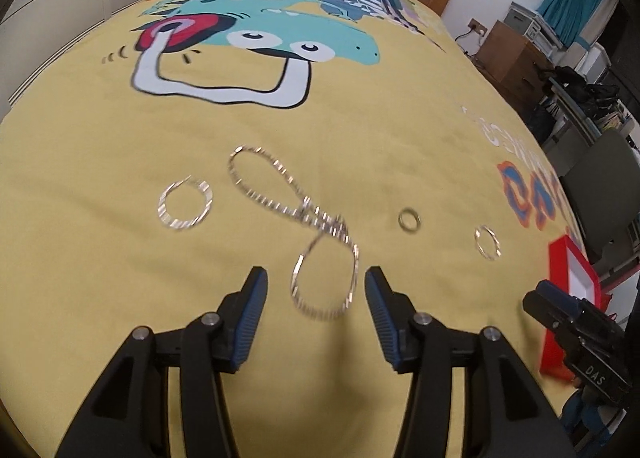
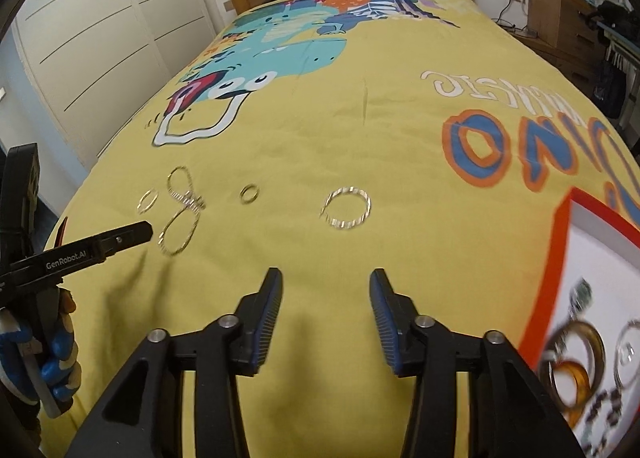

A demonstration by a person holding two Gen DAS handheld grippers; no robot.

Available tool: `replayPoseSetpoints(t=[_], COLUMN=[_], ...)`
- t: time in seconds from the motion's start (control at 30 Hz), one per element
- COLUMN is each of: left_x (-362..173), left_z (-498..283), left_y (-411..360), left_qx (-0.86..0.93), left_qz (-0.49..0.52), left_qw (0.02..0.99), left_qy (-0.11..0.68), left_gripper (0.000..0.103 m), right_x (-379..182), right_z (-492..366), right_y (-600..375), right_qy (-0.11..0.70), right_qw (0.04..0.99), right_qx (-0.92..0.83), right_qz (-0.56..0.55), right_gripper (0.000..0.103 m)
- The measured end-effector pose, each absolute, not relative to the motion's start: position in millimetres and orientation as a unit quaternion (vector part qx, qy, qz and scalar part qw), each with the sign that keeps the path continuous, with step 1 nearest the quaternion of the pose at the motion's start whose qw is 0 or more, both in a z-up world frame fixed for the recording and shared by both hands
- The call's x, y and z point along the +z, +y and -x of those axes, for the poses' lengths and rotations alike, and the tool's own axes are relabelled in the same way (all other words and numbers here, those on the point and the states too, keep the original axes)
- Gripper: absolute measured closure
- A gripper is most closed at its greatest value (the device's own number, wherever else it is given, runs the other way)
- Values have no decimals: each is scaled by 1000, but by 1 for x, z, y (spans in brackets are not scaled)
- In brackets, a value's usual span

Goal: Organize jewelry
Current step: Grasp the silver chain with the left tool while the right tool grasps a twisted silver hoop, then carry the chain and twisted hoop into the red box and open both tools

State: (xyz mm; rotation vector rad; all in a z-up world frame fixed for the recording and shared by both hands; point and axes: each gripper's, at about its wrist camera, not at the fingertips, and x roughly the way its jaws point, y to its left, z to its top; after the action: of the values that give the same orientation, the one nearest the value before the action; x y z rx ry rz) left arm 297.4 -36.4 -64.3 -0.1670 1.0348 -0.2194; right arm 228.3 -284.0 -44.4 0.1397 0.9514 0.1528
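While several pieces already lie in the red-rimmed jewelry box point(image 2: 560, 226) at the right edge of the bed, four more wait on the yellow bedspread point(image 2: 400, 138), so the sorting looks partly done. Inside the box, blurred, sit an amber bangle point(image 2: 576, 362), a clear ring-like piece and some darker items that cannot be made out. Out on the bedspread, a long silver chain point(image 1: 304, 218) lies looped in a figure-eight, with a large silver hoop point(image 1: 185, 206) on its left, a small ring point(image 1: 410, 219) to its right and another hoop point(image 1: 487, 242) nearer the box. The left gripper point(image 1: 314, 286) hangs over the chain's near loop, jaws apart and holding nothing, the loop lying between the fingertips in view but not pinched. The right gripper point(image 2: 326, 288) points at the hoop nearer the box, which lies ahead of its tips; its jaws stand apart and empty too. By this reading, all four loose pieces have yet to go into the box.
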Motion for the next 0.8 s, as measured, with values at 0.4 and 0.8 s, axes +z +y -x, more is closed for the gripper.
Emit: replayPoseSetpoints(t=[0.4,0.8], left_x=[-99,-95], left_z=[-336,-323], left_y=[-57,-54], left_qx=[-74,-68], left_qz=[63,43], left_qw=[857,867], left_qy=[506,492], left_gripper=[55,99], right_x=[-79,-92], right_z=[-291,-299], right_y=[-294,-280], right_qy=[463,465], right_qw=[881,879], right_qx=[61,73], right_qz=[-77,-67], right_gripper=[52,63])
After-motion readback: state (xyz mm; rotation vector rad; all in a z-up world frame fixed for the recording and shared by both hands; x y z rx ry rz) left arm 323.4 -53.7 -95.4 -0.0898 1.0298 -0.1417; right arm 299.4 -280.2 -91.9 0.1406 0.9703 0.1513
